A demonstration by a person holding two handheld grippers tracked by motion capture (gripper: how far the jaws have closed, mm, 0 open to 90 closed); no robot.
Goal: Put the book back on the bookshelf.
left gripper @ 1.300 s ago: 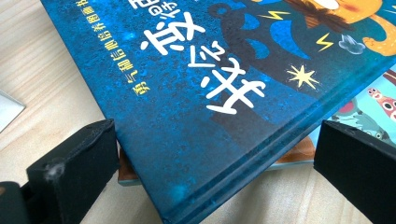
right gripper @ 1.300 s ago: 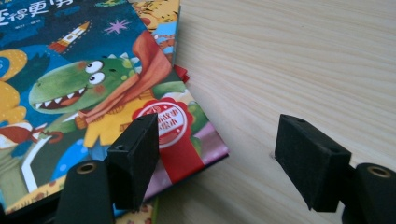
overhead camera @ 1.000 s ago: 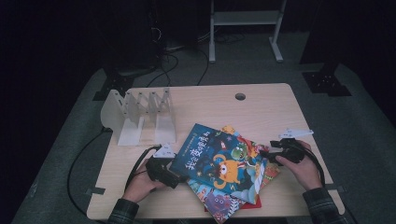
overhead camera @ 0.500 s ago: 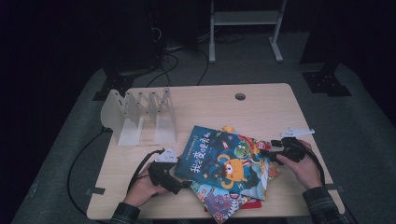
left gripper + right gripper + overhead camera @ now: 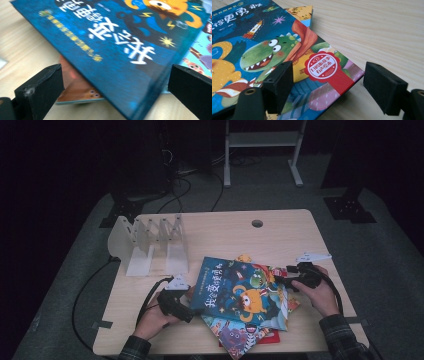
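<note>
Top bk = dark-blue hardcover picture book w/ orange monster, lying on a pile of other picture books, lower centre of high view, on light wood surface. Long axis runs roughly left–right, tilted. Left tongs at its lower-left corner, wide, corner raised betw. jaws, not gripped. Right tongs at right edge, wide, straddling corner. Left appears nearer to a grip. White slotted book rack upper left.

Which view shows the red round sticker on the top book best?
Right gripper view: the red sticker sits sharp and unblocked at the blue picture book corner, between the open jaws of the right gripper. In the high view it is a tiny red spot by that gripper; the left gripper view has the book's opposite corner.
</note>
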